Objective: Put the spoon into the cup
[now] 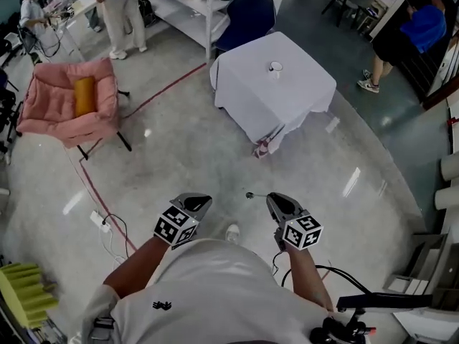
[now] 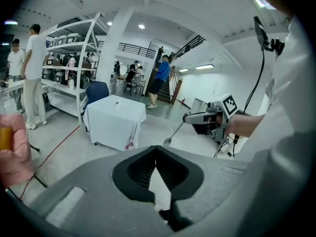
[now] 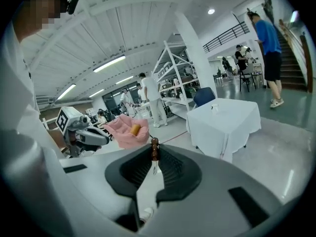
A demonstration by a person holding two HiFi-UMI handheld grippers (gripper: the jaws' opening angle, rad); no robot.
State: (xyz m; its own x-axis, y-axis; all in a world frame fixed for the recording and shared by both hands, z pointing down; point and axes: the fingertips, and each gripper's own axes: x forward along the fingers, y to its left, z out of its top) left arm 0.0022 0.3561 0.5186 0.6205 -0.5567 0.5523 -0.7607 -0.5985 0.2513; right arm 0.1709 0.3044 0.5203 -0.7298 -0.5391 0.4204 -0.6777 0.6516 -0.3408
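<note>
A small white cup [image 1: 275, 67] stands on a table with a white cloth [image 1: 287, 99], far ahead of me across the floor. My right gripper [image 1: 275, 199] is shut on a spoon [image 1: 257, 195], whose bowl sticks out to the left. In the right gripper view the spoon's brown end [image 3: 154, 148] shows at the tips of the right gripper [image 3: 154, 151], with the cup [image 3: 214, 106] well beyond. My left gripper [image 1: 199, 201] is held beside it, shut and empty. The left gripper view looks past the left gripper [image 2: 156, 150] at the spoon [image 2: 174, 134] and the cup [image 2: 117, 102].
A pink folding chair [image 1: 68, 106] with an orange cushion stands at the left. A red line and a power strip [image 1: 100, 222] lie on the floor. White shelving [image 1: 193, 6] and a blue chair [image 1: 247, 16] stand behind the table. People stand at the back.
</note>
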